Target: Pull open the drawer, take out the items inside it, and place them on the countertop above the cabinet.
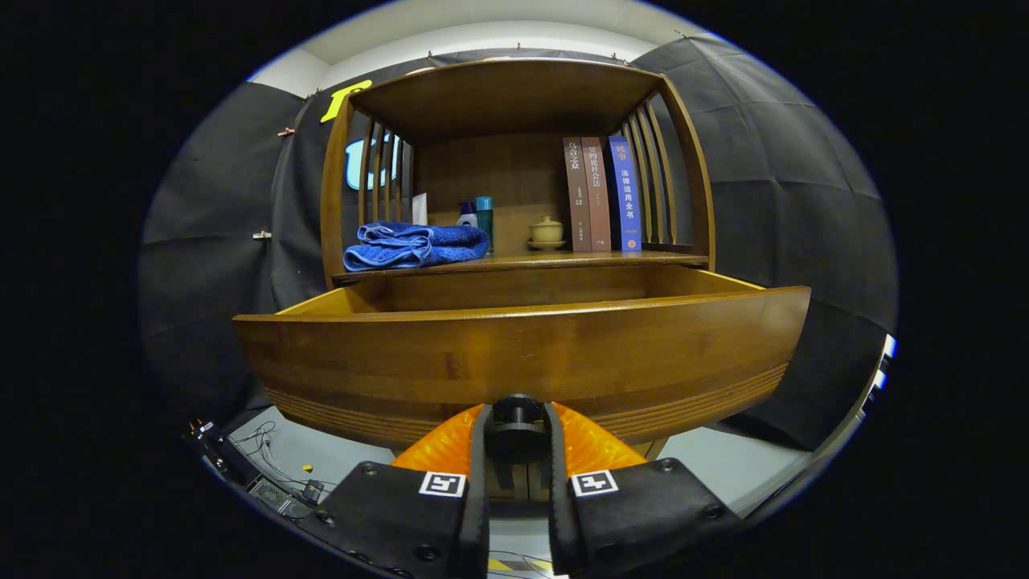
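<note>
So the wooden drawer (522,354) is pulled out toward the camera, and its curved front panel blocks pretty much the whole inside. You can see the top edges of the side walls and a strip of the back wall, but whatever sits in the drawer is hidden behind that front, so I can't tell what's in there.

The gripper (518,422) is right up against the lower middle of the drawer front, with its two fingers closed in on the dark round knob (517,412). Both fingers look pressed to the knob's sides, one on each side, so it's clamped on it. The knob's stem runs down between the fingers and is partly hidden by them.

Above the drawer is the countertop (563,259) of the cabinet, under a shelf roof with slatted sides. On it, toward the left, there's a folded blue towel (414,245). Behind the towel stand a small bottle (467,214) and a teal cylinder (485,215), both half hidden by the towel, plus a white card-like thing I can't make out. Near the middle sits a small lidded ceramic pot (547,232) on a saucer, and just right of it three books (603,195) stand upright, touching each other.

Down left of the gripper, on the floor, there are some cables and small electronics (269,482), too dim and cut off to identify.
</note>
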